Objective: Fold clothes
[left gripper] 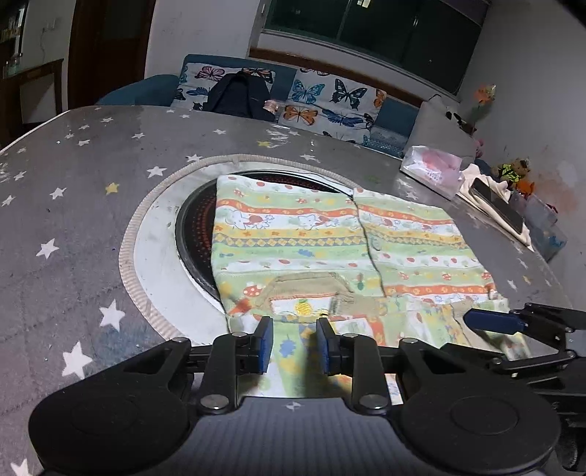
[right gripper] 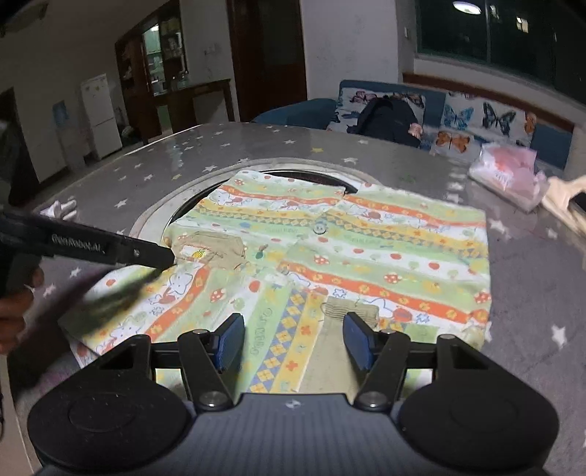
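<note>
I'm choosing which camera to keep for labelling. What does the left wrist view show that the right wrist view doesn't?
Only the left wrist view shows the phone and toys at the table's far right edge. Only the right wrist view shows the fridge, the cabinet and a hand. Both show the shirt on the starred table, the tissue pack, the butterfly sofa, and both grippers, left and right, open.

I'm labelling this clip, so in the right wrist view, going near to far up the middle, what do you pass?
Right hand-held gripper → patterned child's shirt → round dark recess in the table → starred grey tabletop → butterfly-print sofa → dark window.
</note>
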A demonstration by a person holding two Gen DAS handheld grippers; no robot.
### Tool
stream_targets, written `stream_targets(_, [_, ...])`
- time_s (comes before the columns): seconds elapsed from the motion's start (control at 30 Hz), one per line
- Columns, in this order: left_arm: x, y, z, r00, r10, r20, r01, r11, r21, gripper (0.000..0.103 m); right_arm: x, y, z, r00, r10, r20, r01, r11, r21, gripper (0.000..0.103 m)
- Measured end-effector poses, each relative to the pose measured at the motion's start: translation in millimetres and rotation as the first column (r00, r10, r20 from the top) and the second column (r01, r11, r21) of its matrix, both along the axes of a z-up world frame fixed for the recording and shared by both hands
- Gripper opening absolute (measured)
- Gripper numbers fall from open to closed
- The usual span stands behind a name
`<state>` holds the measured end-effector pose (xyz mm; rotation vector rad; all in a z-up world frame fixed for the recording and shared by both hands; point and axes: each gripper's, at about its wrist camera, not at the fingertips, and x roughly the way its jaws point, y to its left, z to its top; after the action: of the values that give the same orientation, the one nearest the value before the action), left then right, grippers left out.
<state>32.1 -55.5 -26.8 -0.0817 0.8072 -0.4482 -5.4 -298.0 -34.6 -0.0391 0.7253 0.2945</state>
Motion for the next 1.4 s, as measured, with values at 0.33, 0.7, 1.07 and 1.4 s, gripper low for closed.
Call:
stream_targets(0.33, [-41, -36, -2, 0.987, -0.146, 0.065, 0.139, 0.985, 0.101, 0.036, -27, 9, -3, 0.998, 0.043, 0.04, -0.037, 0.989, -0.142, 0.067])
stream_targets(0.7, [-68, -36, 13, 0.984, -0.172, 0.038, 0.166, 0.976, 0.14, 0.057, -60, -2, 7, 0.996, 0.049, 0.069, -0.033, 0.975, -0.218, 0.081])
stream_targets(1.07, [-112, -22, 24, 0.977, -0.205, -0.063, 0.211, 0.972, 0.102, 0.057, -104, -14, 17, 0.993, 0.082, 0.085, -0.051, 0.946, -0.321, 0.083])
stream_targets(1.4, [-111, -38, 9, 0.954, -0.251, -0.166, 0.261, 0.964, 0.043, 0.044, -128, -15, 4, 0.988, 0.133, 0.074, -0.093, 0.912, -0.399, 0.084])
